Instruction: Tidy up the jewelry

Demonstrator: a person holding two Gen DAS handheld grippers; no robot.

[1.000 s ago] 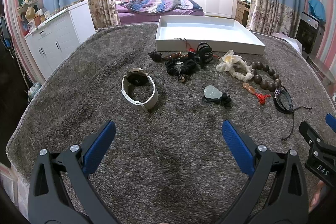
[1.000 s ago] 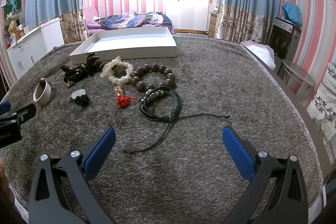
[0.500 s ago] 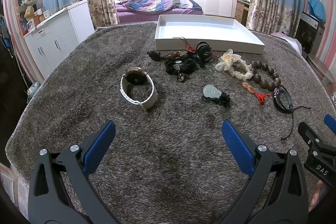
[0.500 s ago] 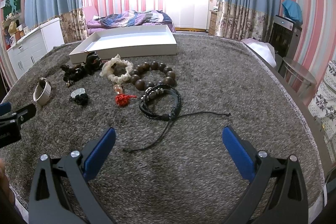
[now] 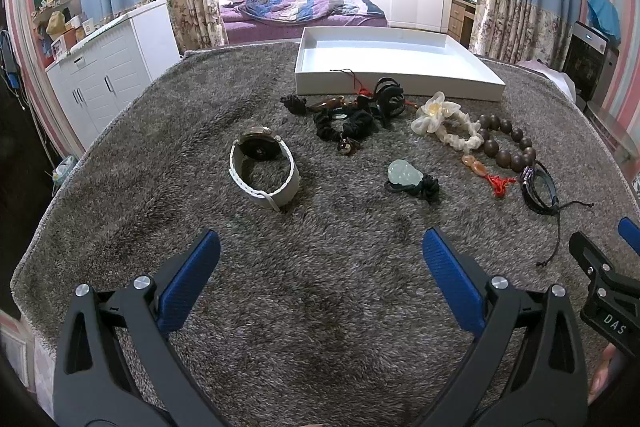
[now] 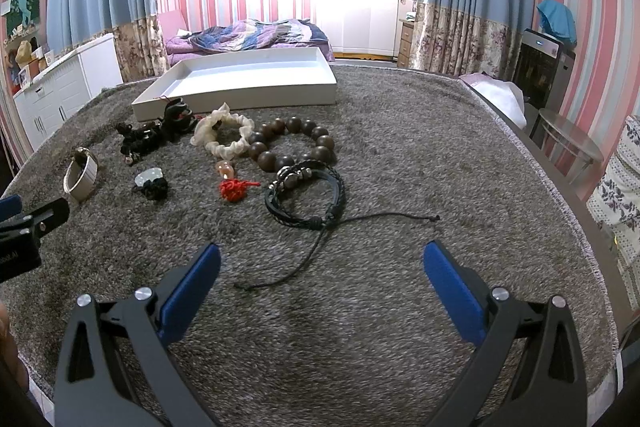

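On the grey shag cover of the bench (image 5: 160,131) the jewelry lies in a loose row in front of the white tray (image 5: 396,83), which sits at the far edge with nothing visible inside.

Farthest left is the watch (image 5: 264,167), standing on its white strap with the dark face turned up and away. To its right, close to the tray's front wall, is a tangle of black cords and scrunchies (image 5: 348,115); a red cord from it runs up over the tray rim. Nearer the camera lies the pale green pendant (image 5: 402,173) on a dark knotted cord. Next comes the cream scrunchie (image 5: 444,123), touching the ring of brown beads (image 5: 506,143). Just below these lies an orange charm with a red knot (image 5: 486,173). Farthest right is the black bracelet (image 6: 306,197), its loose cords trailing toward the camera across the shag.

The left hand-held gripper (image 5: 320,267) hangs low over bare shag, near side of the watch and pendant, blue pads wide apart, holding and touching nothing. The right hand-held gripper (image 6: 322,271) is spread just as wide and is likewise empty; the bracelet's cord end lies between its fingers' lines, just beyond the tips, and whether it touches the cord cannot be told.
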